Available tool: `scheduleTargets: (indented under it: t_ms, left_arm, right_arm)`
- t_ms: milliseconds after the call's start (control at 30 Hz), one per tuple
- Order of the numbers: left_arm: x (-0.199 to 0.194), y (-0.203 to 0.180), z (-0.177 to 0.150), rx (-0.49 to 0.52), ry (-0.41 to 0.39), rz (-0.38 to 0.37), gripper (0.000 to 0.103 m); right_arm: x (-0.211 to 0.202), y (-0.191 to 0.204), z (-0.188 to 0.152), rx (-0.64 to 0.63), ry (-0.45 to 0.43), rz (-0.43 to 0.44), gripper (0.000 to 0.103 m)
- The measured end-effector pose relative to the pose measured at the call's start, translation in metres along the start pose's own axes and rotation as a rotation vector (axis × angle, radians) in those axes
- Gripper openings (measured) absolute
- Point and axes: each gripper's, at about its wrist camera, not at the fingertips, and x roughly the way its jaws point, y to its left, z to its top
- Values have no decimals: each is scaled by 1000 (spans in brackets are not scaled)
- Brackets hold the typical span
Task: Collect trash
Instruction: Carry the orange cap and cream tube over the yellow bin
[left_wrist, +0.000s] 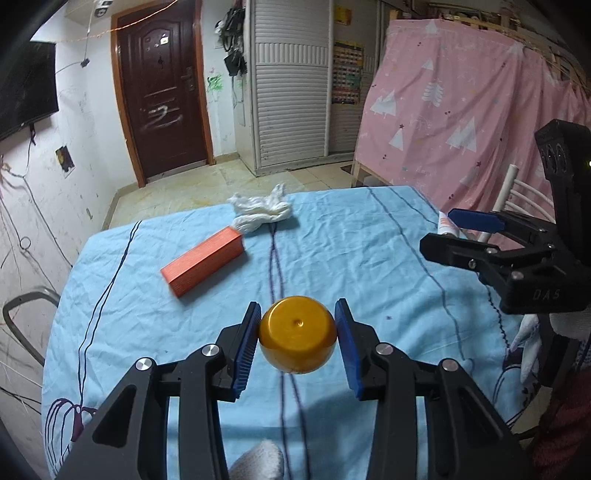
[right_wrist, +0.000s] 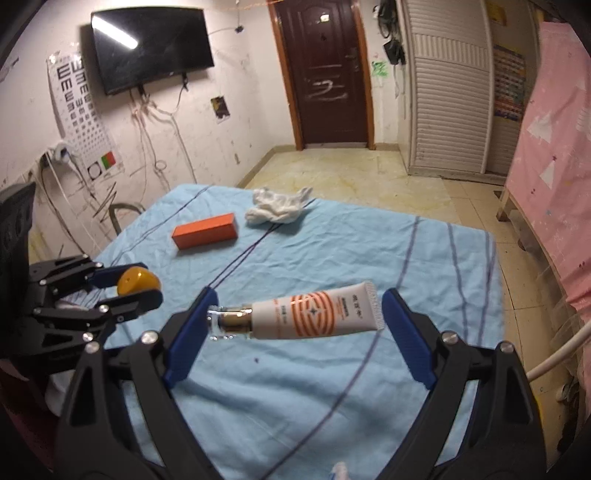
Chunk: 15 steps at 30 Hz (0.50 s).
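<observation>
Left gripper (left_wrist: 297, 332): blue pads clamped on either side of the orange ball (left_wrist: 297, 335), which is lifted clear of the cloth; seen from the right wrist view, this gripper (right_wrist: 138, 284) sits at the left edge of the bed with the ball (right_wrist: 138, 281) between its tips.
Right gripper (right_wrist: 295, 314): jaws spread wide, with the tube (right_wrist: 306, 314) lying crosswise between them; the left pad (right_wrist: 192, 325) meets the cap end, while the crimped end stops just short of the right pad, so whether the tube is truly pinched I cannot tell.
Tube: white with an orange striped mark, gold collar and clear cap, cap pointing to the left, held above the cloth; from the left wrist view only its end (left_wrist: 447, 226) shows behind the right gripper (left_wrist: 469, 234).
Box (left_wrist: 203, 266): orange, lying flat on the cloth toward the far left, well apart from both grippers.
Tissue (left_wrist: 263, 210): white, crumpled, at the far edge of the cloth, just beyond the box's far end.
Cloth (left_wrist: 369, 266): light blue with dark lines, wrinkled, spread over the surface.
</observation>
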Motion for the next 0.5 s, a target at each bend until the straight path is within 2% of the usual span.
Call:
scheduleTargets:
  t_ms: [267,500]
  left_arm:
    - [-8,-55,10,81,-12,-71,32]
    - [2,-108,10,165,16,-118,32]
  right_arm:
    - [-55,-52,-32,126,-88,-64,87]
    - [-94,-96,-60,223,-147,-116,87]
